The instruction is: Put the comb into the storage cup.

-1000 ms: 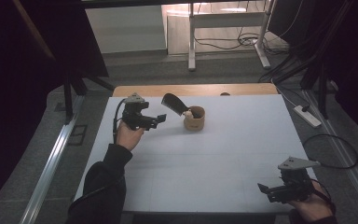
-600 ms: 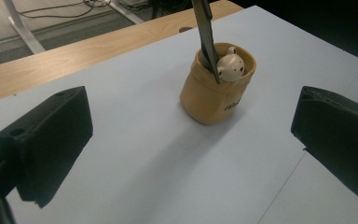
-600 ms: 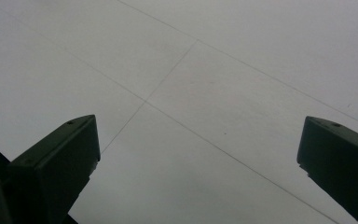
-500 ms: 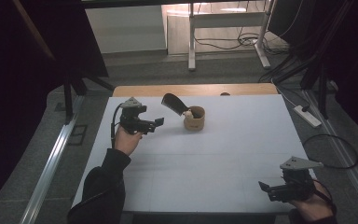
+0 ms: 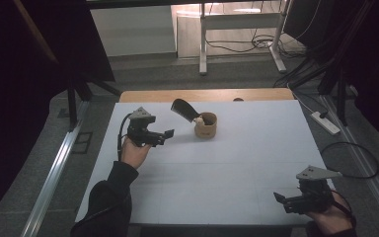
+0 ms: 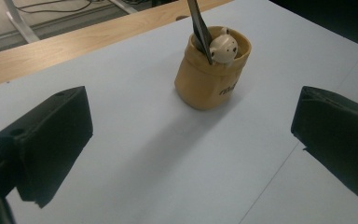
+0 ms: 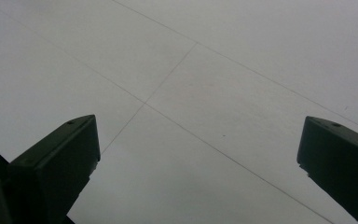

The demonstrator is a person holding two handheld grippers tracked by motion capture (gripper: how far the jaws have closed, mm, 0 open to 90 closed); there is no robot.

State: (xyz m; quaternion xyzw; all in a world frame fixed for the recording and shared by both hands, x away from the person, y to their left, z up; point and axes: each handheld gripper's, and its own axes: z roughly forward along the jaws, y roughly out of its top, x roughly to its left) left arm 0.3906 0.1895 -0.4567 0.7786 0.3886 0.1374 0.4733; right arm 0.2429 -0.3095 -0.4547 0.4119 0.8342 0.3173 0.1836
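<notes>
The tan cup (image 6: 213, 70) stands at the far middle of the white table (image 5: 237, 168). It holds a black spatula (image 5: 183, 109) and a small bear head (image 6: 223, 45), and its writing is too cut off to read. My left gripper (image 5: 164, 138), wide open and empty, is near its left side with free room between. My right gripper (image 5: 285, 201), open and empty, hangs over the near right edge.
</notes>
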